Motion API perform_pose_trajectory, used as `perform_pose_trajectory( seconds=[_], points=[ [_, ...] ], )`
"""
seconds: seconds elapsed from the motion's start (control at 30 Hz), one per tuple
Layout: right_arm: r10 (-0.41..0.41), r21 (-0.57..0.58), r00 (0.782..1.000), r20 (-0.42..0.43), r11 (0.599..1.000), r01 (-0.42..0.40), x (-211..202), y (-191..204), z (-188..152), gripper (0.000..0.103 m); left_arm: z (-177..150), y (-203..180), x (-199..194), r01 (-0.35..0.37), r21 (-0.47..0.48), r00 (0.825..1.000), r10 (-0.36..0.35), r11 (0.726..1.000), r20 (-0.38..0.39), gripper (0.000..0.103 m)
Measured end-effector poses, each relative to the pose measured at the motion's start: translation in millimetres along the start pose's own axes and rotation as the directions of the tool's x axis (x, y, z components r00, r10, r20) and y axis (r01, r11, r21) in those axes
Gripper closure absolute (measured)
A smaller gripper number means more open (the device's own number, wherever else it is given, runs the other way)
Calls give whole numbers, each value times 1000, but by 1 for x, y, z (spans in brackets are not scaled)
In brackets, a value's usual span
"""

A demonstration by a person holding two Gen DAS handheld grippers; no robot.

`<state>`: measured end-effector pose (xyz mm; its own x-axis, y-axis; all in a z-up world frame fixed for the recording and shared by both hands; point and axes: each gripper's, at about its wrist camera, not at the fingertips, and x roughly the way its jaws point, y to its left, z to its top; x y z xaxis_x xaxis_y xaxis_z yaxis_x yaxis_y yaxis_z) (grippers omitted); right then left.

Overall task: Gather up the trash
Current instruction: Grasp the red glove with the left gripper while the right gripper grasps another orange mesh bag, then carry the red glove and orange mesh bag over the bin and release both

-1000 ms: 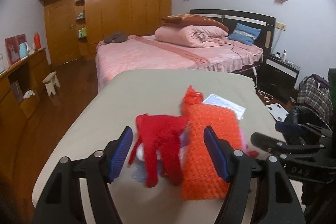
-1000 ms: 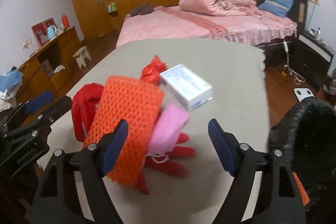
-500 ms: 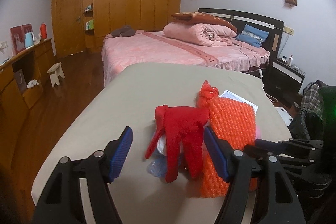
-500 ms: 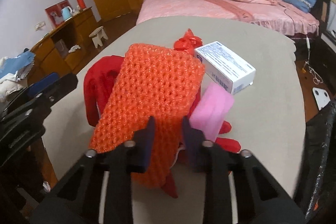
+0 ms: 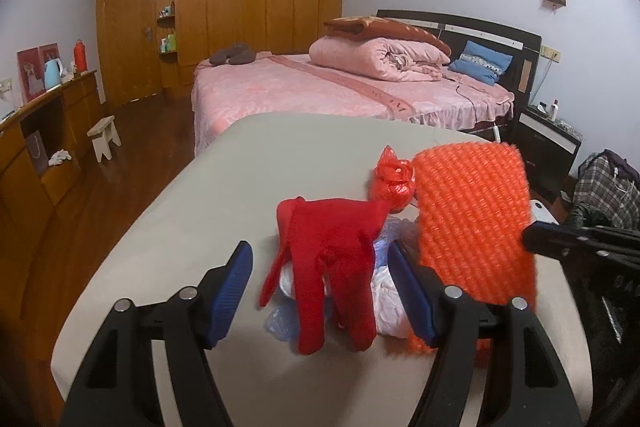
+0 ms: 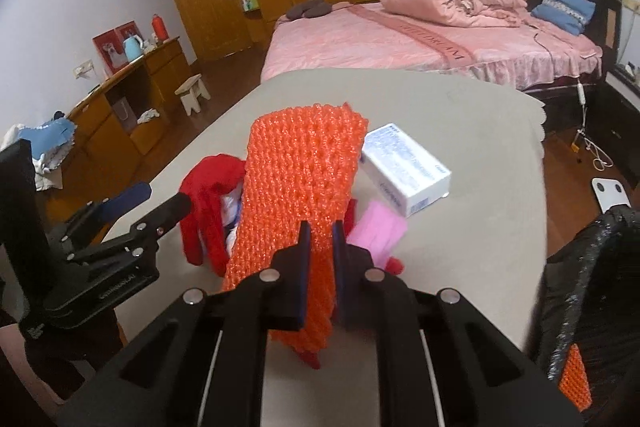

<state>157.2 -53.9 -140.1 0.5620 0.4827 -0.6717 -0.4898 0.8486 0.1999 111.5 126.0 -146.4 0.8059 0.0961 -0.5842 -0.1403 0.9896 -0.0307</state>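
We see the orange foam net [image 6: 304, 179] pinched near its lower end between the pressed-together fingers of our right gripper [image 6: 320, 239], lifted so that it stands up over the trash pile on the grey table [image 6: 460, 115]. Just beside it lie a red glove [image 5: 332, 251], a pink mask [image 6: 380, 231], a white box [image 6: 404, 167] and a knotted red bag [image 5: 392, 179]. Our left gripper [image 5: 320, 291] hovers with its fingers spread around the red glove, not touching it, and a black bin bag [image 6: 592, 267] sits at the table's right edge.

L gripper [image 5: 320, 291] blk frame | blue pads [image 5: 230, 293] | silver screws [image 5: 188, 293]
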Motion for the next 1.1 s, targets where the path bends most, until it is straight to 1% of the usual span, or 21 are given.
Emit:
perform_pose_trajectory(
  seconds=[0.1, 0.2, 0.23, 0.27, 0.3, 0.33, 0.37, 0.43, 0.57, 0.73, 0.97, 1.1],
  points=[
    [-11, 6, 1000, -2, 1000, 11, 2, -5, 1, 93, 2, -3, 12, -2, 2, 1000, 2, 1000, -14, 39],
    [-16, 18, 1000, -13, 1000, 16, 6, -8, 0, 93, 4, -6, 25, 0, 12, 1000, 0, 1000, -27, 46],
    [-15, 21, 1000, -15, 1000, 15, 8, -10, 0, 93, 4, -7, 27, 2, 15, 1000, -2, 1000, -30, 51],
    [-15, 21, 1000, -15, 1000, 16, 8, -11, 0, 93, 4, -8, 30, 7, 16, 999, -7, 1000, -34, 59],
    [-15, 19, 1000, -14, 1000, 15, 9, -12, 0, 93, 5, -9, 33, 20, 18, 999, -19, 1000, -42, 65],
    [-15, 18, 1000, -14, 1000, 15, 9, -12, 0, 93, 5, -9, 35, 31, 19, 998, -30, 999, -47, 76],
    [-14, 17, 1000, -13, 1000, 14, 9, -11, 0, 93, 5, -9, 36, 45, 18, 998, -44, 999, -48, 83],
    [-11, 13, 1000, -7, 1000, 11, 7, -10, 1, 93, 6, -9, 34, 51, 13, 998, -50, 999, -40, 88],
    [-2, 10, 1000, 11, 1000, 2, 2, -8, 4, 93, 10, -7, 21, 60, 4, 998, -60, 998, -4, 90],
    [4, 3, 999, 43, 1000, -4, -11, -7, 12, 93, 22, -9, -4, 62, -4, 996, -62, 998, 58, 90],
    [6, 2, 996, 93, 1000, -6, -33, -8, 24, 93, 41, -20, -33, 82, 11, 988, -83, 997, 128, 90],
    [-2, 1, 993, 117, 1000, 1, -45, -11, 27, 94, 46, -30, -44, 100, 22, 983, -103, 995, 151, 90]
  ],
)
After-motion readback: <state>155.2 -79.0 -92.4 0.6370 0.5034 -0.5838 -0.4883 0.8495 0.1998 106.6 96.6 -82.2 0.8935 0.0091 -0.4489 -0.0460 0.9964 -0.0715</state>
